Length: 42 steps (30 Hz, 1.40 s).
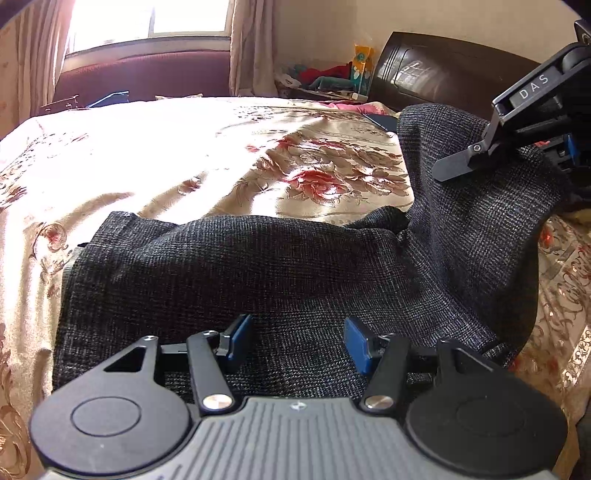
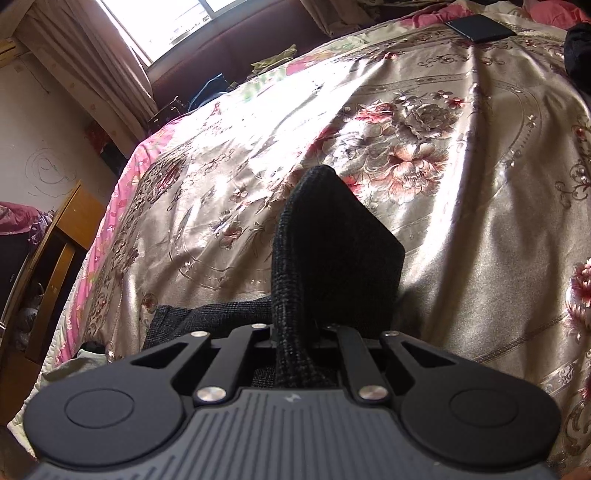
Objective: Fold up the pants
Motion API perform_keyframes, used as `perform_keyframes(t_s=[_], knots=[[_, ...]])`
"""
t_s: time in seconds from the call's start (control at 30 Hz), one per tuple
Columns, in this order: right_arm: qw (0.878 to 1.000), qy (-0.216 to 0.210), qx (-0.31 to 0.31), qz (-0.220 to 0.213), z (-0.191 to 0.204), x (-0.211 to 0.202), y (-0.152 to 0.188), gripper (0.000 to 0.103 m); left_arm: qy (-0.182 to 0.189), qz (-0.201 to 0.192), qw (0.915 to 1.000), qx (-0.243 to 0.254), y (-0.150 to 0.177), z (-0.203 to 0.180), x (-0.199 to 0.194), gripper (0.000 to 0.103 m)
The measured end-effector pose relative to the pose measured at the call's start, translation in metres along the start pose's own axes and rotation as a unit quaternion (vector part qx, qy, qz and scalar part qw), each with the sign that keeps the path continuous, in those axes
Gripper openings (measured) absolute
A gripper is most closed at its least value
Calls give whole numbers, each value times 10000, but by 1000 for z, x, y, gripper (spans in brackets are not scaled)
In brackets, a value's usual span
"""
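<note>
Dark grey woven pants [image 1: 258,273] lie across the floral bedspread [image 1: 184,162]. My left gripper [image 1: 297,341] is open, its blue pads [image 1: 240,338] just above the cloth near its front edge, holding nothing. My right gripper [image 2: 295,332] is shut on a fold of the pants [image 2: 332,251], which stands up between its jaws. In the left wrist view the right gripper [image 1: 517,144] shows at the upper right, lifting one end of the pants [image 1: 461,206] off the bed.
A dark wooden headboard [image 1: 436,70] and a cluttered nightstand [image 1: 332,81] stand at the back. A window with curtains [image 1: 147,22] is behind the bed. A dark phone [image 2: 480,27] lies on the bedspread [image 2: 443,184]. A wooden chair [image 2: 55,251] stands left of the bed.
</note>
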State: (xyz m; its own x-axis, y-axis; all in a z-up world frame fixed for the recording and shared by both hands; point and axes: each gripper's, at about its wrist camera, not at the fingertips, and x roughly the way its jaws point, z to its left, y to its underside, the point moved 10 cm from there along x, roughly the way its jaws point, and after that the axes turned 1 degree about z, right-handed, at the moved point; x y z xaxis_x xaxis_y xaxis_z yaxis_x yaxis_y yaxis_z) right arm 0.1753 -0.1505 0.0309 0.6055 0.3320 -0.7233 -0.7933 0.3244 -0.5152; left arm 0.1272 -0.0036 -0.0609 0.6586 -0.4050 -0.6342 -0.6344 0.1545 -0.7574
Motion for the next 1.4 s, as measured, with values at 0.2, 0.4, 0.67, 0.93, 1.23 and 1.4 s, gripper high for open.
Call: perform_keyframes(t_s=[0.2, 0.4, 0.67, 0.93, 1.23, 1.4], knots=[[9999, -30, -136, 64, 16, 10, 5, 8, 64, -33, 9999, -83, 1, 4, -2, 67], [9998, -70, -145, 93, 27, 21, 5, 8, 84, -57, 9999, -127, 2, 8, -4, 67], [9994, -145, -283, 155, 49, 36, 7, 8, 114, -84, 9997, -204, 2, 12, -6, 67], [9984, -174, -451, 300, 69, 54, 16, 8, 74, -132, 9992, -364, 3, 21, -11, 67], [9975, -153, -492, 476, 86, 74, 24, 8, -406, -463, 9945, -846, 11, 58, -53, 67], [9969, -73, -543, 562, 100, 85, 28, 8, -568, -457, 9919, -1043, 15, 66, -53, 67]])
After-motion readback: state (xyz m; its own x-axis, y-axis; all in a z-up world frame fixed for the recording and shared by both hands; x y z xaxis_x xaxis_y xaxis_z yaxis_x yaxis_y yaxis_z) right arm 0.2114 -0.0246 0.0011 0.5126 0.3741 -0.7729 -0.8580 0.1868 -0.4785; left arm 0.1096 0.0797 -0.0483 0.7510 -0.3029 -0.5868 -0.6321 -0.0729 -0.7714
